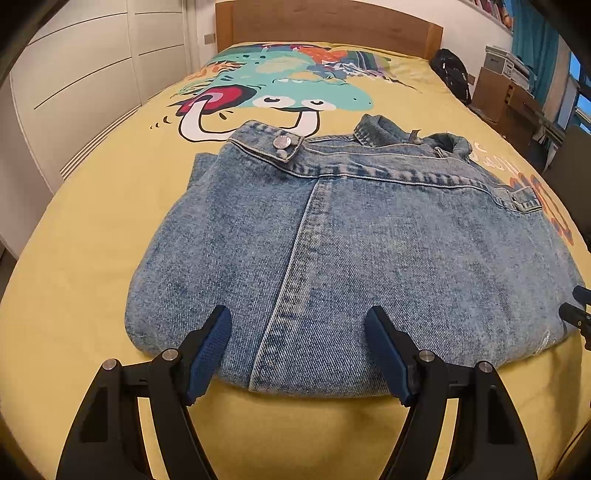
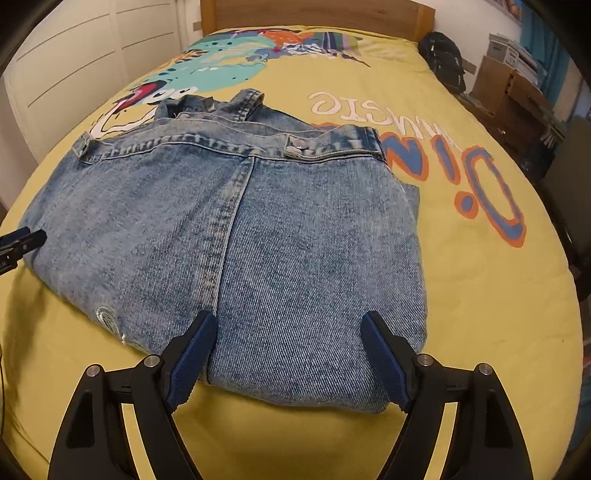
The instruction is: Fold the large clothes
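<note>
- Now, left gripper [image 1: 297,328]: jaws spread wide, nothing between them, blue pads [image 1: 210,350] poised over the near folded edge of the jeans [image 1: 351,251].
- Right gripper [image 2: 288,332]: likewise spread, empty, over the near edge on the other half of the jeans [image 2: 258,240].
- Each gripper's tip shows at the edge of the other's view, just beside the denim.
- Jeans: pale washed denim, folded into a broad flat stack, waistband [image 1: 369,173] at the far side, metal button [image 1: 282,142] near its left end, a seam running from waistband to near edge.
- Small frayed patch [image 2: 105,317] close to the near edge.
- Stack lies on a bed [image 1: 92,240] with a yellow cover; cartoon print [image 1: 288,85] beyond the waistband, lettering [image 2: 461,166] to the right.
- Headboard [image 1: 325,22] wooden, at far end.
- White wardrobe [image 1: 81,81] left of bed; black bag [image 2: 443,59] and boxes [image 2: 506,81] right.
</note>
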{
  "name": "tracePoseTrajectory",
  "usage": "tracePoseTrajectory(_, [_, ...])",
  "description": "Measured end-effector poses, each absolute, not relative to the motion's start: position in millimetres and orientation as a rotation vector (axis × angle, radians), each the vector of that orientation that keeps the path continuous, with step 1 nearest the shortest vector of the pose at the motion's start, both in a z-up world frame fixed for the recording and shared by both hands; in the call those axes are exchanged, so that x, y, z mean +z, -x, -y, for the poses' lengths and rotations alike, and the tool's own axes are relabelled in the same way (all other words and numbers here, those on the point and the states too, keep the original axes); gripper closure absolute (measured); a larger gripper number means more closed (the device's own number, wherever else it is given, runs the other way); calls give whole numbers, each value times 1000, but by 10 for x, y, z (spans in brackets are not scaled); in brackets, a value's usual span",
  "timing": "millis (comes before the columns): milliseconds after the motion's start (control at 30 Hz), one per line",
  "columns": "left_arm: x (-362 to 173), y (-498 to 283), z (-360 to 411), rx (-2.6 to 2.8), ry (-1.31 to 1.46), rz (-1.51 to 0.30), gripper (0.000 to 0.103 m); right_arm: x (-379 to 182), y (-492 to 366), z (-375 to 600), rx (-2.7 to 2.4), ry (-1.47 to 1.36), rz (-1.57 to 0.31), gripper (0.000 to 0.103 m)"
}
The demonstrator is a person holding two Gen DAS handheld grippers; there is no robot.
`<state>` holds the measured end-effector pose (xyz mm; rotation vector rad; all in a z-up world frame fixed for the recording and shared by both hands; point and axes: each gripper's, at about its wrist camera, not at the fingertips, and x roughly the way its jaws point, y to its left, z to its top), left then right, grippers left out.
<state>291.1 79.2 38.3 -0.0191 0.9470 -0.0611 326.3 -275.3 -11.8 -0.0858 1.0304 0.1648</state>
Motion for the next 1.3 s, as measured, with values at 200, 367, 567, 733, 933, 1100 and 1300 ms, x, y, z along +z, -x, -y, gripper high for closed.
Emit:
tracePoseTrajectory(200, [351,-2893,-801,-66,21,-932,31,-144,-3256,2750,157,87,-1028,21])
tracePoseTrajectory(367, [361,-2879,-801,-65,21,-935,31,-132,-3232,2770,152,84,-1032,21])
tracePoseTrajectory(567, [396,-2792,-779,-58,21,-944,31,-89,-3130,2836,148,97,-1036,21])
tracePoseTrajectory(733, [444,-2673,-835,-54,72,-968,31,-52,-2995,2978,119,84,-1048,21])
tracePoseTrajectory(933, [452,-2444,-1191,-59,330,-1014,31,-6,-2733,3313,65,9,-1051,21])
tracePoseTrajectory(1100, [375,-2452,-1444,-85,567,-1022,31,-9,-2555,3572,19,-40,-1057,21])
tracePoseTrajectory(1300, [214,-2685,-1593,-79,787,-995,31,24,-2456,3835,-30,-65,-1056,21])
